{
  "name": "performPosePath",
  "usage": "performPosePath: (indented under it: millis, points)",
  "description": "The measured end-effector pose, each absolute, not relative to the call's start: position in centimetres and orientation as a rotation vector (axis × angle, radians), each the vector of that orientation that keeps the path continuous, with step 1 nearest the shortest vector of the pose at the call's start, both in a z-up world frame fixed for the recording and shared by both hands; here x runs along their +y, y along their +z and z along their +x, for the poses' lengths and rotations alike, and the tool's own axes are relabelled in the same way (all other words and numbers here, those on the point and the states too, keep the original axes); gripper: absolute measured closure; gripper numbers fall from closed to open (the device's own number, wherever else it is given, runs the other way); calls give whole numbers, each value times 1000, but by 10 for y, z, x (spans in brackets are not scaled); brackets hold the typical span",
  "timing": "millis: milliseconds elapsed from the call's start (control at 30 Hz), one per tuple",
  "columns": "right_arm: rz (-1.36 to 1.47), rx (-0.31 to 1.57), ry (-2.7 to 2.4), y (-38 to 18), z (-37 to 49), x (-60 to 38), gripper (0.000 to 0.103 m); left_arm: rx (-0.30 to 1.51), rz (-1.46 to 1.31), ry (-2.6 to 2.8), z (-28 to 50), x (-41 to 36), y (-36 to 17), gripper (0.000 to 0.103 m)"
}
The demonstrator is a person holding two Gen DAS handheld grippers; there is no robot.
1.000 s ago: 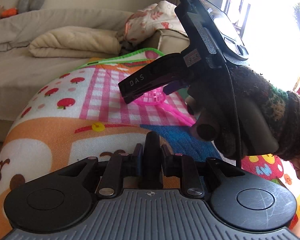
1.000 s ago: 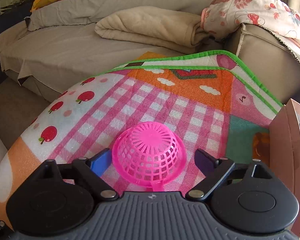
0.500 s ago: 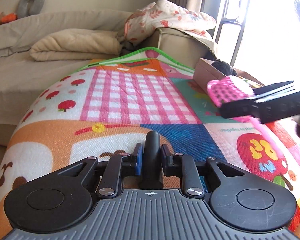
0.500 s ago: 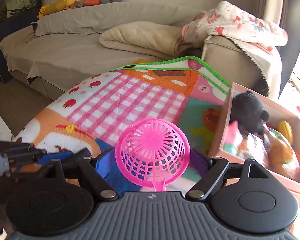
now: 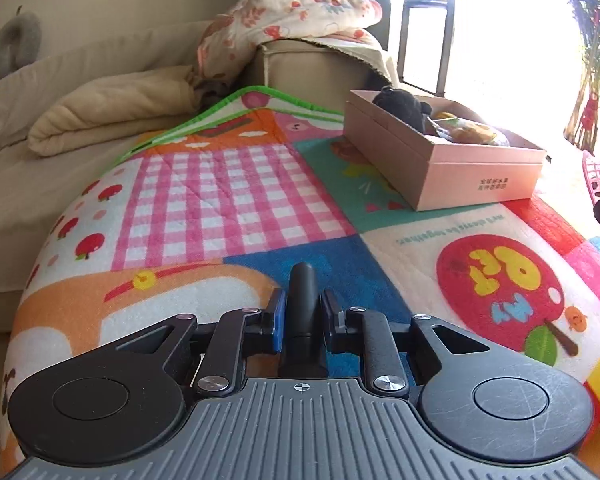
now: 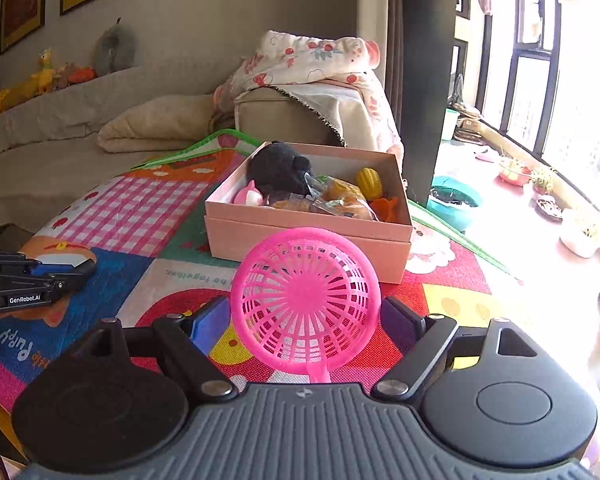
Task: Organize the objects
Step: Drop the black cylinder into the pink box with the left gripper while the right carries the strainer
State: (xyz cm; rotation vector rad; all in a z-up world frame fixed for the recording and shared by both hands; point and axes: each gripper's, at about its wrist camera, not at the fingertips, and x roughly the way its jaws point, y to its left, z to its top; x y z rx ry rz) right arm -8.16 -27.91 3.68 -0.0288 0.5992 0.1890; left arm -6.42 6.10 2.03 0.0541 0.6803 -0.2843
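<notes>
Pink plastic strainer (image 6: 306, 300) is clamped between the closed-in fingers of the right gripper (image 6: 305, 320), held above the play mat (image 6: 148, 216) just near of the cardboard box (image 6: 312, 236) of toys. Left gripper (image 5: 302, 314) is seen pinched tight on a black cylindrical object (image 5: 303, 304), low over the mat's near-left area.

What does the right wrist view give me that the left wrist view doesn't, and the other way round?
Right wrist only: the box's contents, a yellow corn toy, and the whole pink strainer in the right hand-held gripper. Left wrist only: the left hand-held gripper shut on a black cylinder. Both: the pink box on the play mat, a black plush, the sofa.
</notes>
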Motion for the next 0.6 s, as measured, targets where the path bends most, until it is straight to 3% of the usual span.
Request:
performPosePath:
  millis: [367,600]
  points:
    - [96,583,199,15,-85,-312,20,536,43,-514,0,-48,111,81]
    - [125,585,181,4,-88,-323,20,622,-196,-549,68,-87,93,81]
